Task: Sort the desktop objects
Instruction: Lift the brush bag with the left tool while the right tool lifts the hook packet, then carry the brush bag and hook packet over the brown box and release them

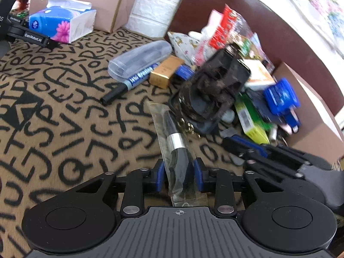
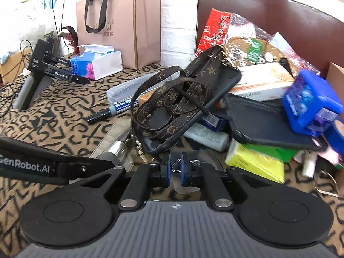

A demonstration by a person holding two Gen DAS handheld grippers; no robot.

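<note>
**Low in both wrist views, two grips at the edge of the pile**

At the bottom centre of the left wrist view, our left gripper (image 1: 179, 173) has its blue pads pressed against a clear sleeve holding a black brush (image 1: 175, 144) with a silver band. The sleeve lies on the letter-print cloth (image 1: 53, 107) and runs up the frame toward the heap.

Low in the right wrist view, our right gripper (image 2: 176, 167) stands nearly closed, with a small metal clip (image 2: 176, 166) between the pads. We take it that the pads are pinching the clip, though it is too small to be sure. What the clip is fixed to we cannot tell.

Filling the centre and right of both views is the heap we are sorting: a dark phone case (image 2: 193, 111) wound with a brown patterned strap (image 2: 172, 94), a second dark case (image 2: 268, 124), a blue box (image 2: 309, 105), a green-yellow carton (image 2: 255, 161) and snack packets against the dark red chair back (image 2: 279, 15). Toward the upper left sit a marker (image 1: 129, 83), a clear pen case (image 1: 139, 59), a tissue pack (image 1: 62, 22) and a paper bag (image 2: 120, 23).

We judge the step in hand to be drawing single pieces out of the heap, with most of it left to sort. The next move calls for lifting the brush sleeve clear without dragging the strapped case, which lies touching its far end.
</note>
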